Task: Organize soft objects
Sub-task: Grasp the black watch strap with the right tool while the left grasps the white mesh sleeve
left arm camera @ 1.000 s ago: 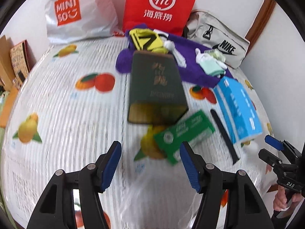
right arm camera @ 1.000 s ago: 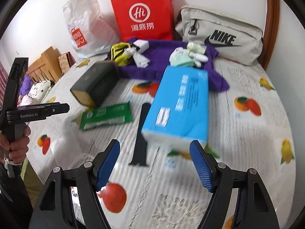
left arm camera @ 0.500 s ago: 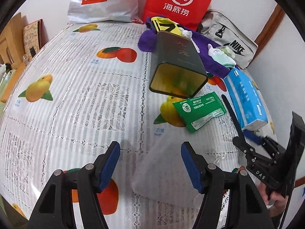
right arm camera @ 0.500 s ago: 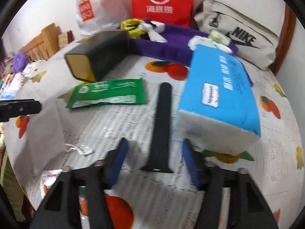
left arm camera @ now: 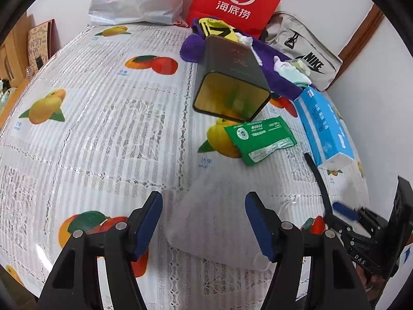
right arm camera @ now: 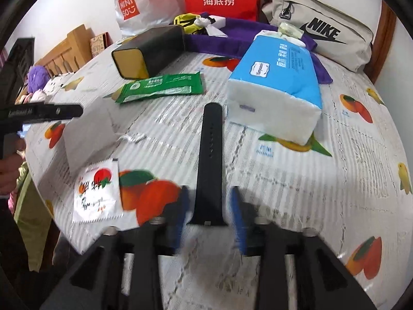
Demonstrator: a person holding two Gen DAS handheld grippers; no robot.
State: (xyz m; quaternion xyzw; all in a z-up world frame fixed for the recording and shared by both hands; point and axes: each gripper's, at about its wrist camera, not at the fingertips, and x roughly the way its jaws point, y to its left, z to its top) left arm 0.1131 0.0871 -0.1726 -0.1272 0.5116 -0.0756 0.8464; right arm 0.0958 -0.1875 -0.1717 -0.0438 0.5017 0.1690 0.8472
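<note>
While left tongs [left arm camera: 204, 222] gape over mesh pouch [left arm camera: 216, 219], only the right view shows right tongs [right arm camera: 207, 217], seemingly unclamped, straddling strap [right arm camera: 210, 160].

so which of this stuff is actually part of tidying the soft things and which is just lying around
In play: black strap, white mesh pouch, right gripper, left gripper.

Lying about: green packet, tissue pack, dark tin, red bag.

A translucent white drawstring pouch [left arm camera: 219, 217] lies flat at 6 o'clock of the left wrist view; a black watch strap [right arm camera: 210, 160] lies flat — pointing toward 12 in the right view; the blue tissue pack [right arm camera: 281, 77] sits at 1 o'clock of it, the green wipes packet [right arm camera: 162, 87] at 10 — both flat.
</note>
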